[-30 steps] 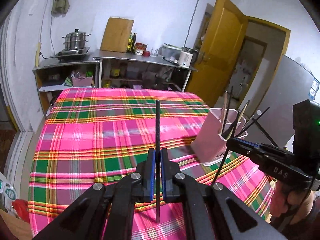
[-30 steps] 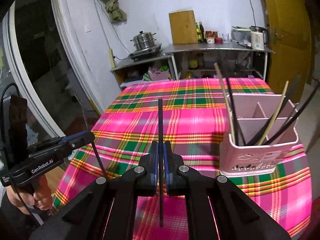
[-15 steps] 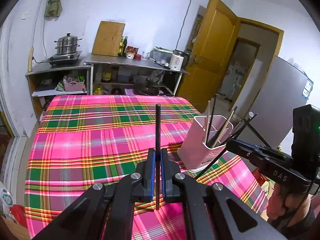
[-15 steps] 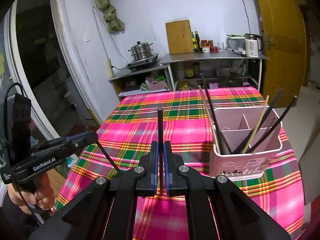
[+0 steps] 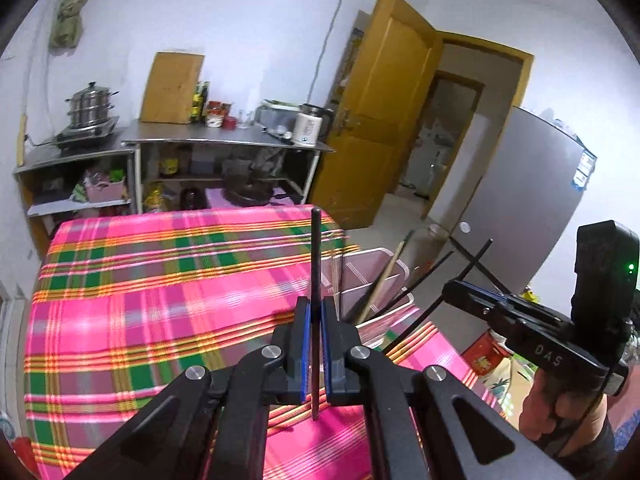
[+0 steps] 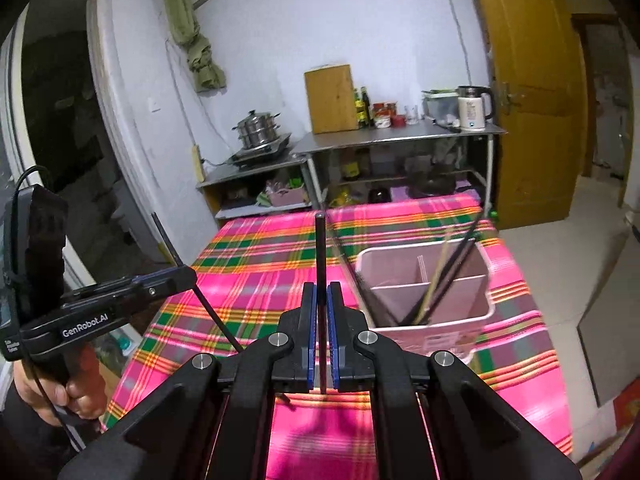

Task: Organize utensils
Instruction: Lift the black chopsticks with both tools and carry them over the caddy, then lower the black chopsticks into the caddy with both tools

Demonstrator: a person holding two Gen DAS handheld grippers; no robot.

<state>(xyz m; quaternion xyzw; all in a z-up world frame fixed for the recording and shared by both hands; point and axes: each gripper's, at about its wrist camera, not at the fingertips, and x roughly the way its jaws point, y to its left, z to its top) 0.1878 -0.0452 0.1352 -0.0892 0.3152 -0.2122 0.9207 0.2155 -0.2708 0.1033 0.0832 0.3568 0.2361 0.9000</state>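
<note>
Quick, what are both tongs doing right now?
Left tongs: shut on a black chopstick.
Right tongs: shut on another black chopstick.

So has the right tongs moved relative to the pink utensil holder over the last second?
Yes. The right tongs, shut on a black chopstick, have risen: the pink utensil holder now shows from above, and the wall shelf sits lower in view.

Both wrist cams fwd-down; share tablecloth [image 5: 160,300].

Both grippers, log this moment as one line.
left gripper: shut on black chopstick | right gripper: shut on black chopstick | pink holder: on tablecloth
</note>
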